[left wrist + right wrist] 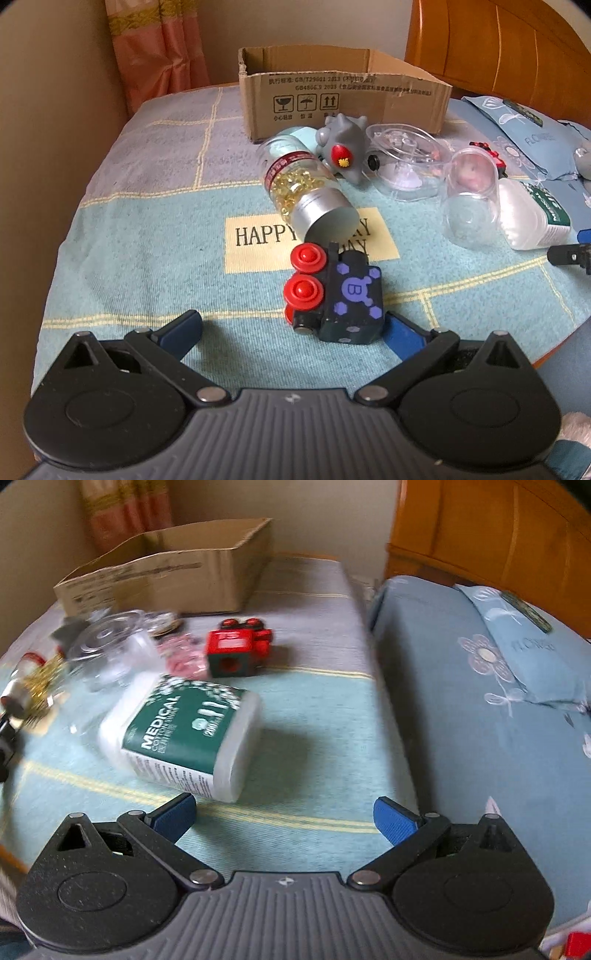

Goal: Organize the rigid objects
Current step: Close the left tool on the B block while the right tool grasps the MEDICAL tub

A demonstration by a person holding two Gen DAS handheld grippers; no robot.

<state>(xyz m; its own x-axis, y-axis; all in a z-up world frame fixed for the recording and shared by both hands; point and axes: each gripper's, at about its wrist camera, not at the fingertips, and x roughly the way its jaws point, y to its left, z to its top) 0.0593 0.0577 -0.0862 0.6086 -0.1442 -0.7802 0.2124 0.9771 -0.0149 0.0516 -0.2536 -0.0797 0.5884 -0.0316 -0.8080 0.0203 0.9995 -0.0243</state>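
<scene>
A black toy train (334, 295) with red wheels and purple marks lies on its side just ahead of my open left gripper (295, 330), near its right finger. Beyond it a clear capsule bottle (306, 182) with a silver cap lies tipped over, next to a grey rubber toy (341, 146). An open cardboard box (340, 98) stands at the back. My right gripper (284, 814) is open above the cloth; a white cotton swab box (184, 734) with a green label lies ahead to its left. A red toy block (236, 651) sits farther back, in front of the cardboard box (166, 576).
Clear plastic containers (406, 162) and a clear capsule shell (469, 192) lie right of the grey toy. The table has a blue checked cloth (147, 236). A bed with a blue floral cover (480, 709) and a wooden headboard (491, 535) borders the right side. Wall and curtain stand behind.
</scene>
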